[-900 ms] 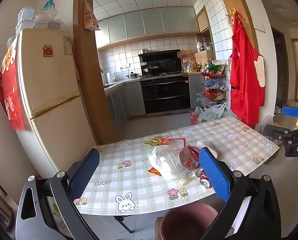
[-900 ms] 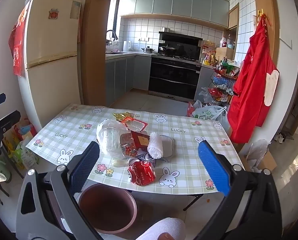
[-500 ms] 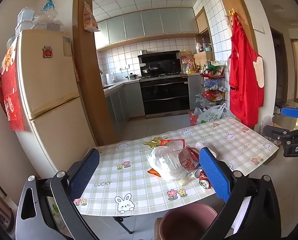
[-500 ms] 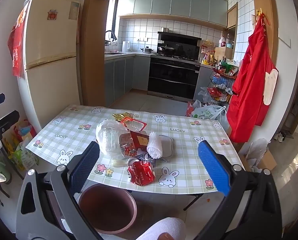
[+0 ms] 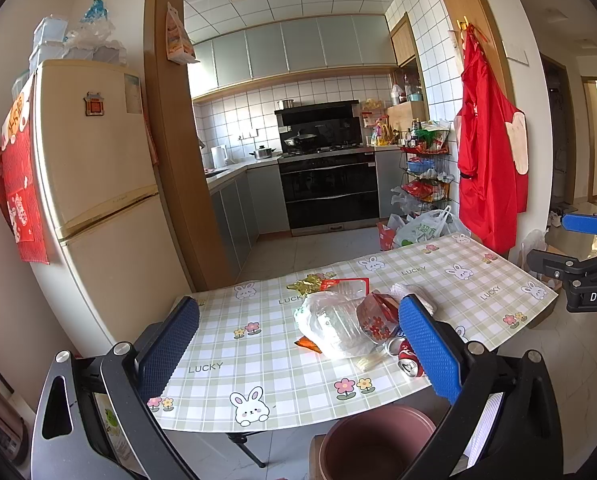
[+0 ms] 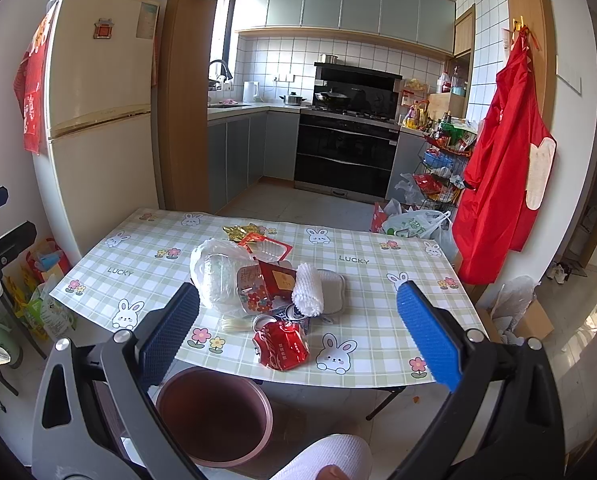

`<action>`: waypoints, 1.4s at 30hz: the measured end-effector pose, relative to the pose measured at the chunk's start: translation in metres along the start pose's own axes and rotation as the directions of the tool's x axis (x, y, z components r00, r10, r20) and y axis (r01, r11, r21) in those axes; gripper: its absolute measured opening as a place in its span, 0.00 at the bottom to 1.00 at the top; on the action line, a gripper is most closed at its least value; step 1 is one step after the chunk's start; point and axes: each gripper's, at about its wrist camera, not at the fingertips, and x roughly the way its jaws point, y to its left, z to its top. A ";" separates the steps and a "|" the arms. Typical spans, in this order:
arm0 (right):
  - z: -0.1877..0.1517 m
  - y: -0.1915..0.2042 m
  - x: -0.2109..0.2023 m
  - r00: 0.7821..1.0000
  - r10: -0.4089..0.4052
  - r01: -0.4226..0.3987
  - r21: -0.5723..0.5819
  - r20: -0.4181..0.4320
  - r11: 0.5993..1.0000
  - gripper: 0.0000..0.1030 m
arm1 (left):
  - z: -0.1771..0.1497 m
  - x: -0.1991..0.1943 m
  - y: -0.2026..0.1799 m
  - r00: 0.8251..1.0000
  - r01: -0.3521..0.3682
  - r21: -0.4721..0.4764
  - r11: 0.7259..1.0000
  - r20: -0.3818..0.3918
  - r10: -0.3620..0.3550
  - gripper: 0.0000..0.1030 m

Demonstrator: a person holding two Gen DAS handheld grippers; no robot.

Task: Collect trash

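A heap of trash lies mid-table on the checked bunny tablecloth: a clear plastic bag over a bottle, a red flowered wrapper, a crushed red can, a gold wrapper and a rolled white cloth. A brown bin stands on the floor at the table's near edge. My left gripper and right gripper both hang open before the table, holding nothing.
A cream fridge stands left of the table, a wooden pillar behind it. A red apron hangs on the right wall above plastic bags and a wire rack. A white-clad knee shows at the bottom.
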 end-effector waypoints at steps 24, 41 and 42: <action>-0.003 -0.011 -0.002 1.000 -0.005 0.005 -0.001 -0.003 1.000 0.95 | 0.007 -0.005 -0.006 1.000 0.002 0.002 1.000 0.000 -0.002 0.95; -0.003 -0.011 0.000 1.000 -0.010 0.010 0.001 -0.008 1.000 0.95 | 0.005 -0.006 -0.008 1.000 0.003 0.004 1.000 -0.002 -0.003 0.95; -0.003 -0.014 0.001 1.000 -0.011 0.011 0.001 -0.008 1.000 0.95 | 0.005 -0.007 -0.008 1.000 0.003 0.004 1.000 -0.003 -0.003 0.95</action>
